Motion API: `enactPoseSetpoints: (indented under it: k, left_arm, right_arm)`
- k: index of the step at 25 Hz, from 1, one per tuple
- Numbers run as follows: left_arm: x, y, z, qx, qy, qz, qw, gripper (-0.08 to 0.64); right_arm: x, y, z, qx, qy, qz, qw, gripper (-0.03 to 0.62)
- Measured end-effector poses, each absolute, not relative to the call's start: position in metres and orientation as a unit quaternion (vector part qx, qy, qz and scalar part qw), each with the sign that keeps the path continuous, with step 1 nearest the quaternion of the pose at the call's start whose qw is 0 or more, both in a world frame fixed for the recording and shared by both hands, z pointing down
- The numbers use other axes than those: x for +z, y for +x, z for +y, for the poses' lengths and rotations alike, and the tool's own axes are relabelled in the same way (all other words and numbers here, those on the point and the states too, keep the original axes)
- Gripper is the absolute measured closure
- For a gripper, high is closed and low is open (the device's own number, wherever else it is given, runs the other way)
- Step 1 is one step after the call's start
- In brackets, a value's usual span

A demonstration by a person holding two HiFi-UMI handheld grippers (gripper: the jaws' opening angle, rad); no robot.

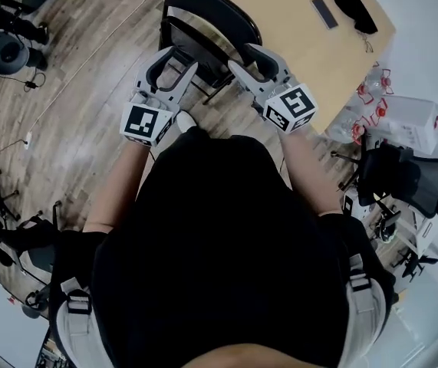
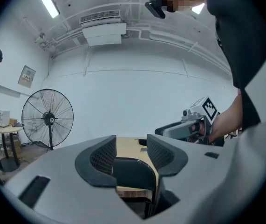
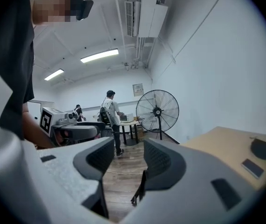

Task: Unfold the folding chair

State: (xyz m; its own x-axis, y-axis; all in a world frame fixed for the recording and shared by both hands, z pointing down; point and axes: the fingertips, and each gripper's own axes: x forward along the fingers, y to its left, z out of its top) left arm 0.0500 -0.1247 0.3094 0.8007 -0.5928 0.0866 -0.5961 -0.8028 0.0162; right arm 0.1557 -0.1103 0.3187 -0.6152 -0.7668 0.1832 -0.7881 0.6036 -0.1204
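A: At top centre of the head view, close by the table (image 1: 303,44): folding chair (image 1: 203,21), folded. Left gripper (image 1: 179,61) and right gripper (image 1: 245,58) just short of it, jaws wide, holding nothing.

B: Grip the backrest rim with one, the seat edge with the other; spread slowly, minding the legs.

A: Checked against the left gripper view: dark backrest low between the open jaws, untouched.

B: Missing from the right gripper view; only a thin strip of frame at bottom centre, floor, a fan (image 3: 157,111).
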Motion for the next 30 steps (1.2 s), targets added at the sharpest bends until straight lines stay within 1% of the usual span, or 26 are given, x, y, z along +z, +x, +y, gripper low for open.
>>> enactPoseSetpoints:
  k: [7,12,15,20,30]
  left_arm:
    - [0.317,0.046,-0.173,0.029,0.955,-0.295,0.024,0.36]
    - [0.327,0.055,-0.186,0.04,0.955,-0.294,0.03,0.36]
    - [0.325,0.06,-0.194,0.034,0.952,-0.304,0.02,0.36]
    - [0.324,0.074,-0.204,0.033,0.947,-0.32,0.014,0.36]
    - [0.326,0.095,-0.225,0.041,0.936,-0.348,0.015,0.364]
  right_arm:
    - [0.336,0.161,-0.161,0.111,0.467,-0.872,0.096,0.405]
    - [0.346,0.171,-0.185,0.11,0.459,-0.873,0.121,0.405]
    - [0.355,0.175,-0.2,0.117,0.443,-0.877,0.142,0.405]
    - [0.374,0.187,-0.222,0.147,0.408,-0.881,0.19,0.405]
    - [0.429,0.214,-0.263,0.186,0.363,-0.858,0.311,0.403]
